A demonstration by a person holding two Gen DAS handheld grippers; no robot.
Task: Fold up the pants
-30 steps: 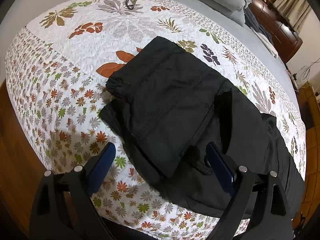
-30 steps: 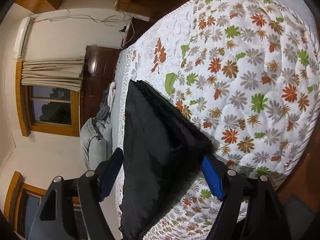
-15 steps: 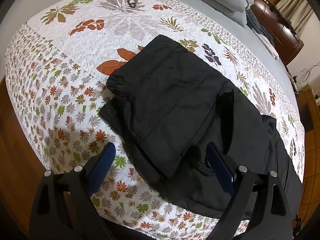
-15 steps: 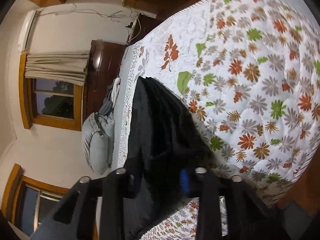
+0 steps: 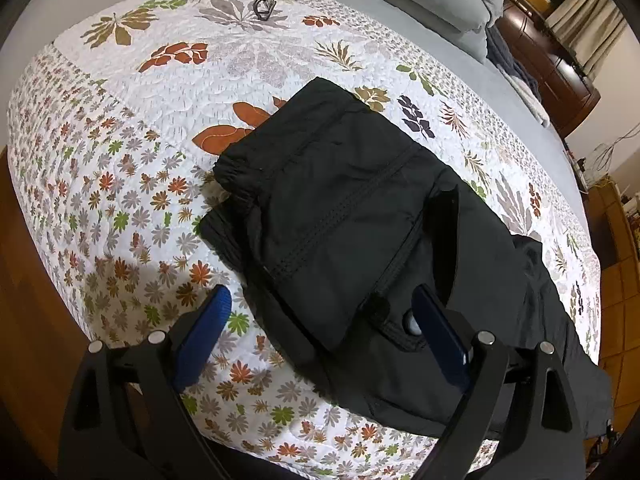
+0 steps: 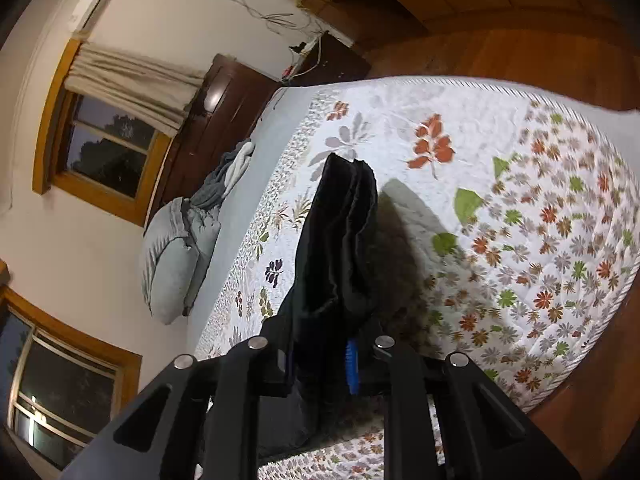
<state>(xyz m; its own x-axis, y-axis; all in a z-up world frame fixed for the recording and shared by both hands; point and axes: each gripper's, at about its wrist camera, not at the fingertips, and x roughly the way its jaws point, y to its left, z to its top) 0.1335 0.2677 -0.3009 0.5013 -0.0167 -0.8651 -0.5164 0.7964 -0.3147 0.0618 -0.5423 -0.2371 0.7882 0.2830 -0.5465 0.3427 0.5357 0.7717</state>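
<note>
On the floral-quilted bed (image 5: pixel 168 92), the black pants (image 5: pixel 360 216) lie half-folded near its foot edge. Right claw (image 6: pixel 320 360) pinches a limp, seemingly lifted end; left claw (image 5: pixel 320 328) hangs spread wide. Soft, light fabric: grip at hems.

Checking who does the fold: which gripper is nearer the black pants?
Right. The right gripper is shut on the black pants, lifting an end; the left gripper hovers open just above them.
</note>
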